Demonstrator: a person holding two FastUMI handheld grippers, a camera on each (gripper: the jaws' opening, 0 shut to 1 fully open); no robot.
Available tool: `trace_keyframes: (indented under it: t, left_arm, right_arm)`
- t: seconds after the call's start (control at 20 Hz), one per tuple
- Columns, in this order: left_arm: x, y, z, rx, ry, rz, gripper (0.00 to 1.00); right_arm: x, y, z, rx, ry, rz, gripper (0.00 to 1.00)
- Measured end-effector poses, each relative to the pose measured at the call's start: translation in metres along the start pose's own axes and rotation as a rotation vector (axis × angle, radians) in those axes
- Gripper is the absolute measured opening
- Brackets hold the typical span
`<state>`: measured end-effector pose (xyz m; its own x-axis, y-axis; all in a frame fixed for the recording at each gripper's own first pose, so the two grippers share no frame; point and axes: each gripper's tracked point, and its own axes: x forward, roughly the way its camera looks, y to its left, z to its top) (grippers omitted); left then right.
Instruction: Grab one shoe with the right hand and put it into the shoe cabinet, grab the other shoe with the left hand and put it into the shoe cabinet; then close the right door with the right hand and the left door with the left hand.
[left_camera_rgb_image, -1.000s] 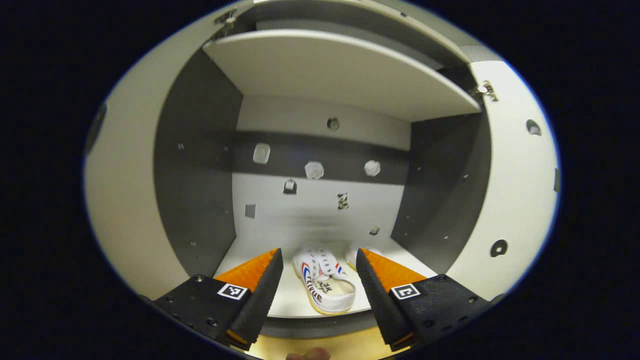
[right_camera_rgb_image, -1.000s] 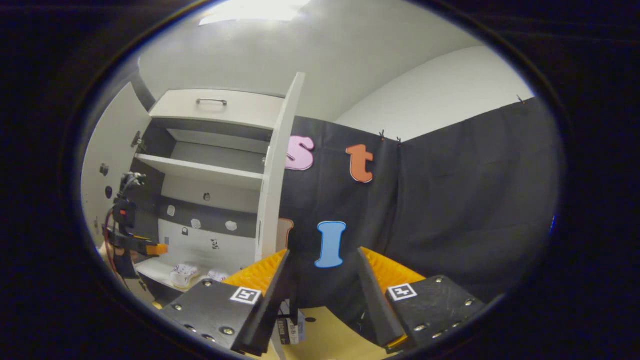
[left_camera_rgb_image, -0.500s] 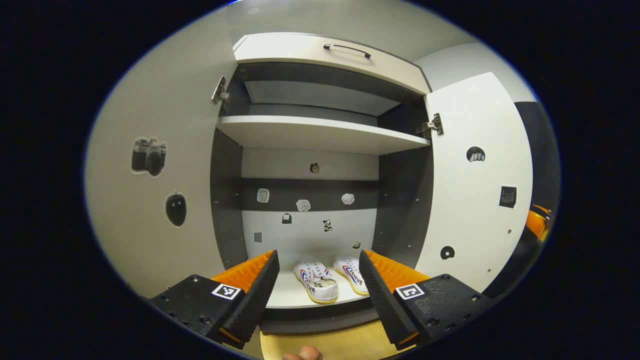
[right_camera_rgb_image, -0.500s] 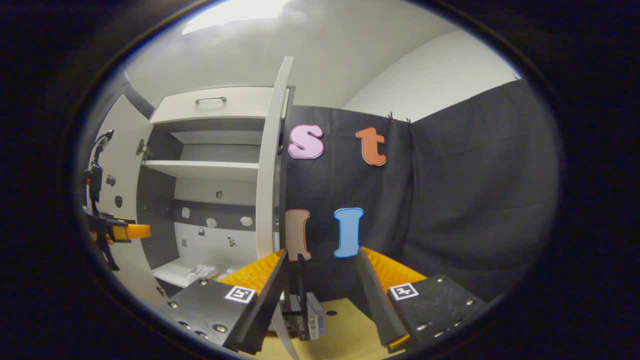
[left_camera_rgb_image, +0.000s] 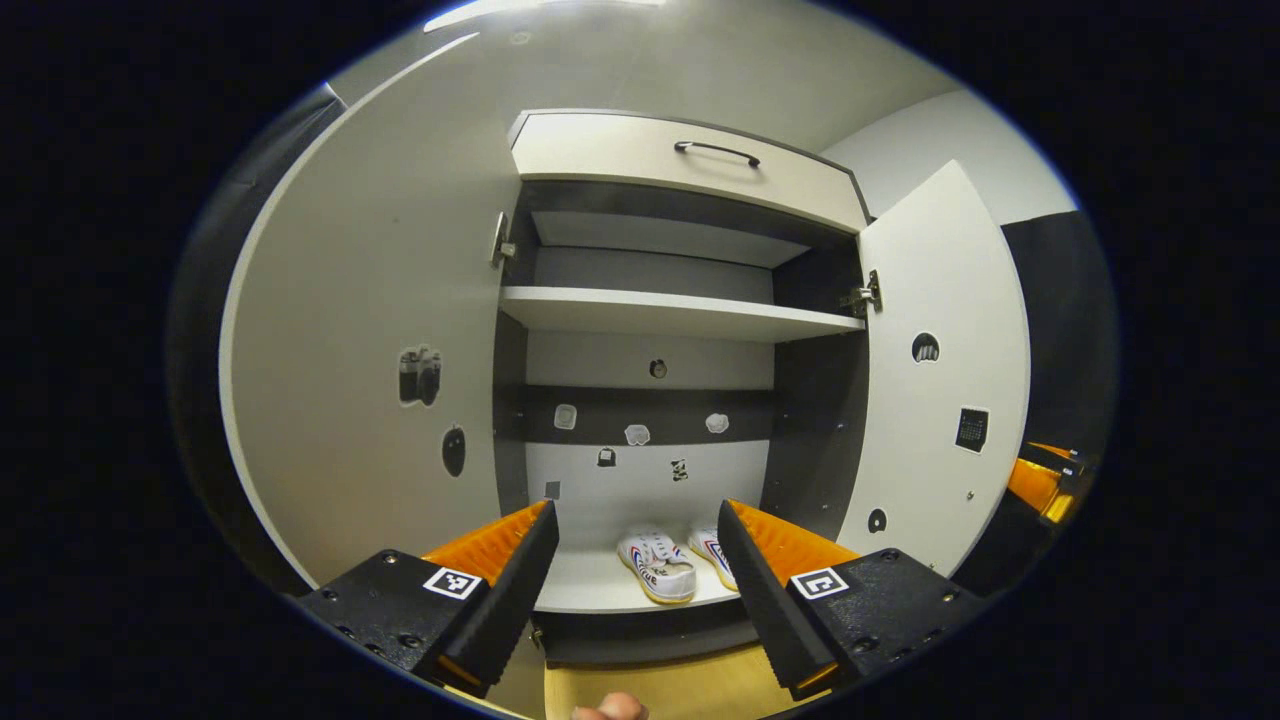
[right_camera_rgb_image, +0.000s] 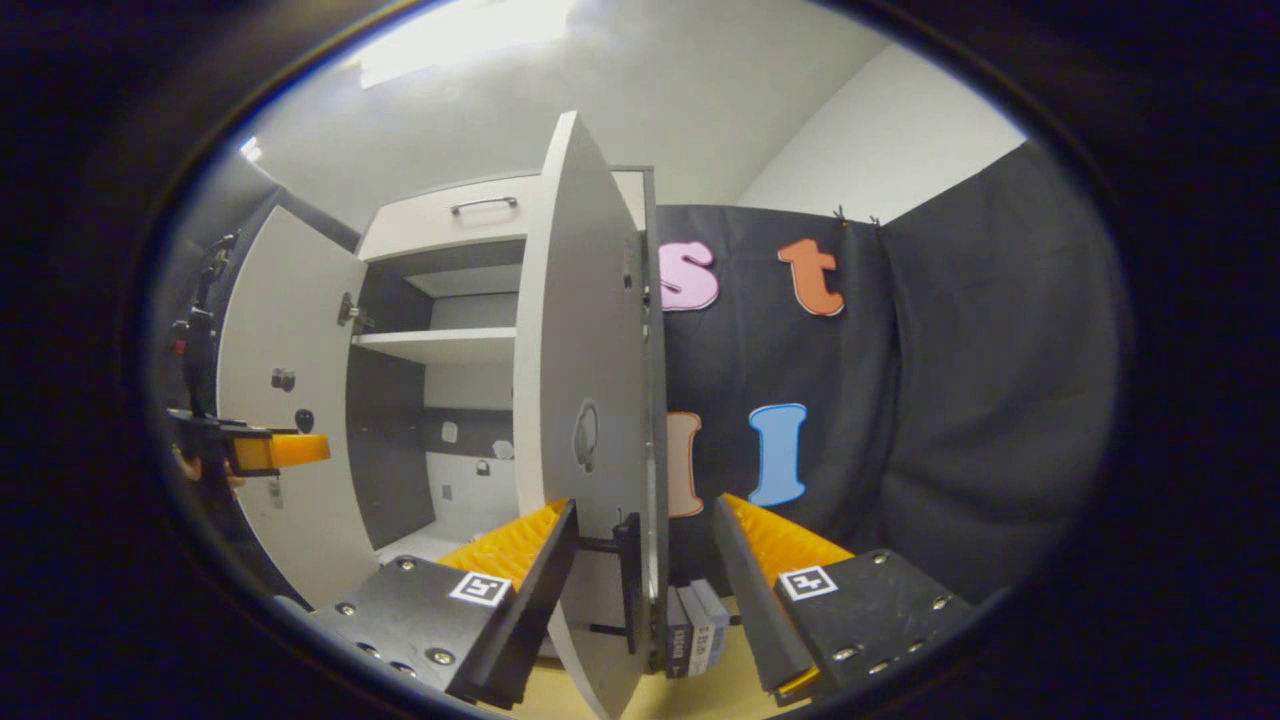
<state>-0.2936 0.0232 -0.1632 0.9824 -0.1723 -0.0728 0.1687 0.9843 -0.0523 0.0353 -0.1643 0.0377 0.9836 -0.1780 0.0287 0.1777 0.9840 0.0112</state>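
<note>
Inside, two white canvas shoes (left_camera_rgb_image: 660, 566) with red and blue stripes sit side by side on the bottom shelf (left_camera_rgb_image: 600, 590) of the shoe cabinet (left_camera_rgb_image: 660, 330), toes toward the back panel. That cabinet is a flat-panelled box, pale outside and dark grey on its inner walls, with one more shelf higher up and a drawer (left_camera_rgb_image: 680, 165) on top carrying a single curved metal handle. Two doors hang on it: the left door (left_camera_rgb_image: 350, 370) is swung wide, its smooth inner face dotted with small stickers, and the right door (right_camera_rgb_image: 585, 400) stands partly open, a thin slab seen nearly edge-on in the right gripper view. The left gripper (left_camera_rgb_image: 635, 560) hovers in front of the opening, jaws spread wide with ridged fingers (left_camera_rgb_image: 520, 570) and nothing between them. The right gripper (right_camera_rgb_image: 640, 575) is also spread wide; the free edge of the right door and its dark bar handle (right_camera_rgb_image: 625, 580) stand between its fingers (right_camera_rgb_image: 535, 590), whether touching them I cannot tell. A few small boxes (right_camera_rgb_image: 695, 630) stand on the yellow floor (right_camera_rgb_image: 720, 680) just beside that door.
</note>
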Motion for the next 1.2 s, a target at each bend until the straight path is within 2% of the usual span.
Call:
trace_keyframes:
  t: [0.65, 1.05, 1.1, 1.2]
  left_arm:
    - [-0.022, 0.008, 0.001, 0.022, -0.008, 0.05, 0.96]
    - [-0.028, 0.02, 0.004, 0.016, -0.017, 0.086, 0.96]
    - [-0.028, 0.022, 0.004, 0.014, -0.019, 0.089, 0.93]
    - [-0.029, 0.025, 0.005, 0.012, -0.023, 0.095, 0.96]
  right_arm:
    - [0.019, 0.089, -0.01, 0.005, 0.031, 0.22, 0.82]
    - [0.016, 0.114, -0.014, -0.021, 0.034, 0.275, 0.82]
    - [0.015, 0.116, -0.014, -0.02, 0.037, 0.278, 0.82]
    - [0.015, 0.117, -0.015, -0.021, 0.04, 0.28, 0.82]
